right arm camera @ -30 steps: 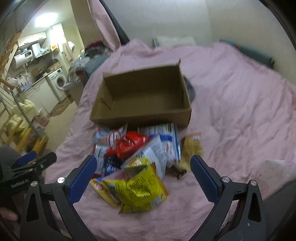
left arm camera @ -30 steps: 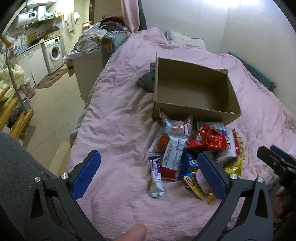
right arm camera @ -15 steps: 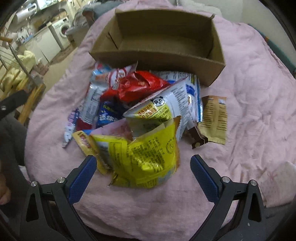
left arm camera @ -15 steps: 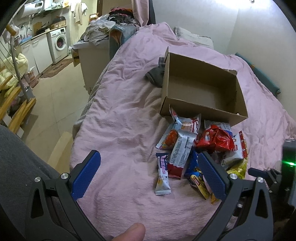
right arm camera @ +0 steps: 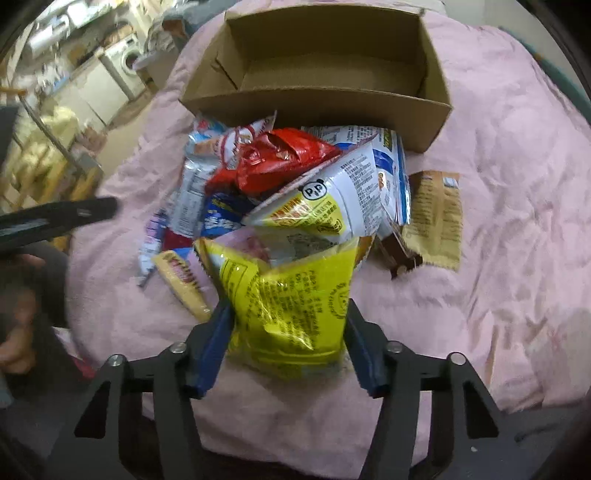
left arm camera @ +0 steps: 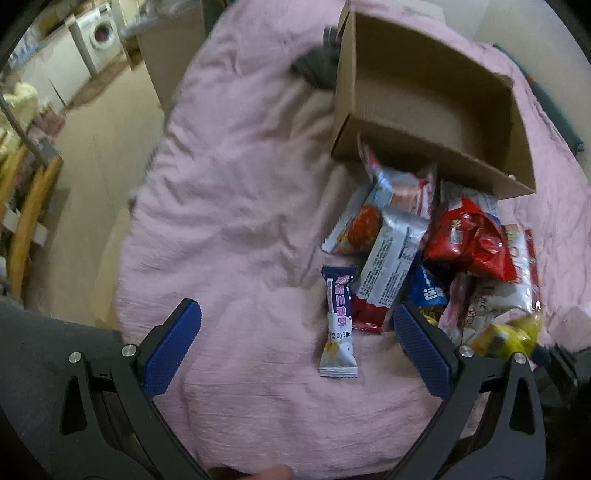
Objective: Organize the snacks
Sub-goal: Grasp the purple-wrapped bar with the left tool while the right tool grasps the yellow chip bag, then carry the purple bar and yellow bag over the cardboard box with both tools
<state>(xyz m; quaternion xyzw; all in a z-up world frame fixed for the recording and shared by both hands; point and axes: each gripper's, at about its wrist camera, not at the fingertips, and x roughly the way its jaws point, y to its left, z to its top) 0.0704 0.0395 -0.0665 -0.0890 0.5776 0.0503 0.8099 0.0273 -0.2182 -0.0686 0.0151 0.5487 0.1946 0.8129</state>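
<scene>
— From the left wrist view, what do you see?

— The left tongs (left arm camera: 295,339) are spread wide at the bottom of the frame, holding nothing, over the pink bed cover (left arm camera: 229,192). Between the pads, right of centre, lies a slim purple-and-white bar (left arm camera: 339,320) with Chinese print too blurred to read. The snack pile (left arm camera: 436,266) sits at centre right, a red bag (left arm camera: 469,240) on top, against the near wall of the open cardboard box (left arm camera: 432,107) at upper right. A washing machine (left arm camera: 101,33) shows at upper left.

— And the right wrist view?

— The right tongs (right arm camera: 288,332) are pinched onto a yellow bag (right arm camera: 288,295) at lower centre, covered in small Chinese text. Behind it, a white-and-yellow packet (right arm camera: 325,206) carries a round "P.P" mark. A brown packet (right arm camera: 436,221) lies right of the pile.
</scene>
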